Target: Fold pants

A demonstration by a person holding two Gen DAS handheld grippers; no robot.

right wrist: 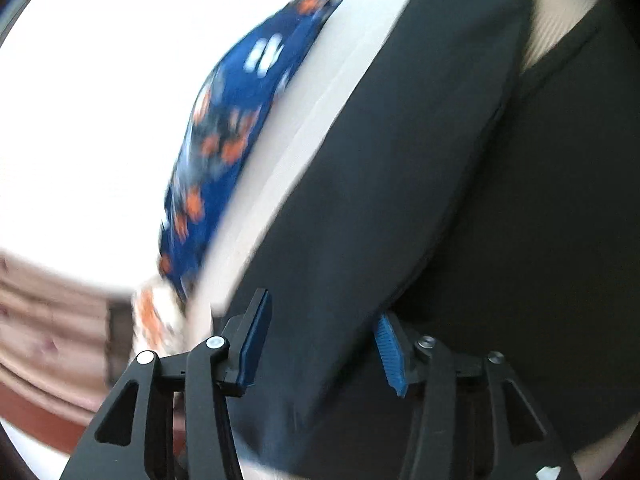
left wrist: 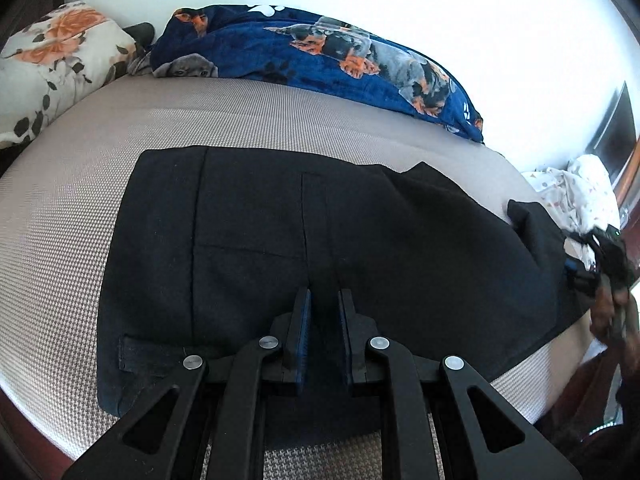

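Black pants (left wrist: 320, 240) spread on the bed (left wrist: 60, 260), waistband end toward the near left part of the mattress, legs trailing off toward the right edge, where a dark flap (left wrist: 532, 224) stands lifted. Blue dog-print blanket (left wrist: 340, 60) along the far edge; floral pillow (left wrist: 52, 60) at the far left corner; pale spotted cloth (left wrist: 580, 188) bunched at the far right. Step in hand judged as carrying the leg end over onto the waist half. To do it well: keep the carried edge level, bring it square to the waistband, lay it down without dragging the lower layer, and hold the near edge pinned until the fold settles. Left tongs (left wrist: 324, 332) low over the near edge of the pants, jaws narrowly apart with a slim gap showing dark cloth between the blue pads (left wrist: 304, 336); whether cloth is actually nipped cannot be told, and contact with the fabric likely but not confirmed. Right tongs (right wrist: 320, 344) set wide apart, a thick fold of black cloth lying between the jaws, right-hand pad against or just beside the fabric, left-hand pad clear of it; no clamping evident. Right view heavily blurred, so finer detail not verifiable.
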